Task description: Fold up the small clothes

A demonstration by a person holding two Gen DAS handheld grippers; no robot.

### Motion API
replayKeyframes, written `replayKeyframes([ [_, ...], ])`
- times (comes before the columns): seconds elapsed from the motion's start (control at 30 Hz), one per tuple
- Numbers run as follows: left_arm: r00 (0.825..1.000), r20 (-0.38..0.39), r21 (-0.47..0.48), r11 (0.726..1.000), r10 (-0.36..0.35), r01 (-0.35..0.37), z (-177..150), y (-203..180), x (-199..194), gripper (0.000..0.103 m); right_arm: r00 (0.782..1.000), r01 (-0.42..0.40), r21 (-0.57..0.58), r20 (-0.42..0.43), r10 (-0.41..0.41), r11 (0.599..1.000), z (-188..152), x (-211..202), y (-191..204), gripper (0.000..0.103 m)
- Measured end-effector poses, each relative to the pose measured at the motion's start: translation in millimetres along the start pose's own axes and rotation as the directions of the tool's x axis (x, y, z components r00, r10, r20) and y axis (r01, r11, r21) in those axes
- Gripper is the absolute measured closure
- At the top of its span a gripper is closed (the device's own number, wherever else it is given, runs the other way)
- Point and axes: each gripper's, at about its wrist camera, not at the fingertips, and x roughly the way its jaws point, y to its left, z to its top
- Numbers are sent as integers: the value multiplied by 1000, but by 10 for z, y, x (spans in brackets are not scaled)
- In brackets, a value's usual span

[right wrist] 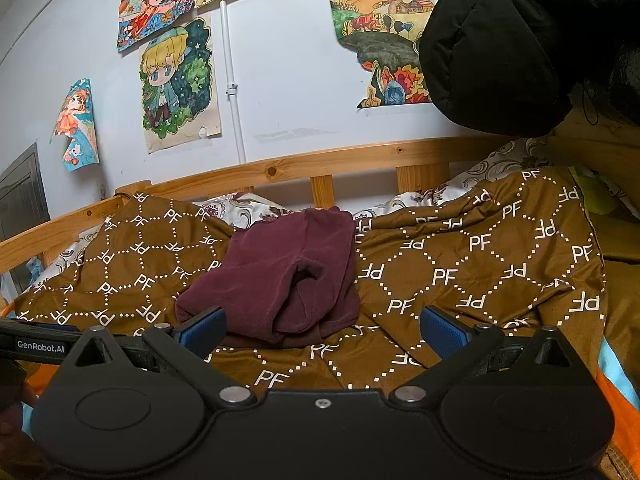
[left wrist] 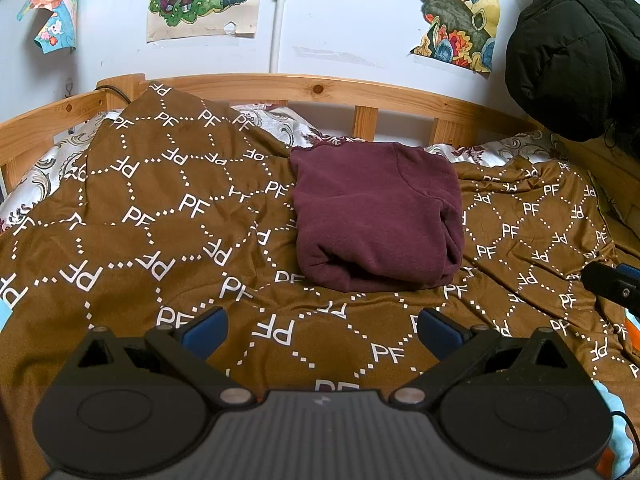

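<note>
Maroon garment (left wrist: 376, 216), a soft, light, floppy bundle folded on the brown bedspread (left wrist: 160, 220), looks easiest pinched at its thick near folded edge; left tool (left wrist: 320, 330) and right tool (right wrist: 322, 330) gape wide, empty.

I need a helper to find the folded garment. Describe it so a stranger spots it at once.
Start at the wooden bed rail along the white wall. Just below it a brown bedspread printed with white PF letters covers the bed. On its middle lies the maroon garment, folded into a squarish bundle: the only plain, unpatterned cloth there.
</note>
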Motion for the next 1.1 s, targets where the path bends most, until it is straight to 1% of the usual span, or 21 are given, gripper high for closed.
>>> replayKeyframes([
  [0.97, 1000, -12, -4, 1000, -7, 7, -18, 10, 15, 1, 1000, 2, 0, -1, -2, 1000, 2, -2, -2, 1],
  [1.1, 999, -29, 3, 999, 32, -32, 5, 5, 23, 1, 1000, 2, -1, -1, -2, 1000, 1, -2, -2, 1],
])
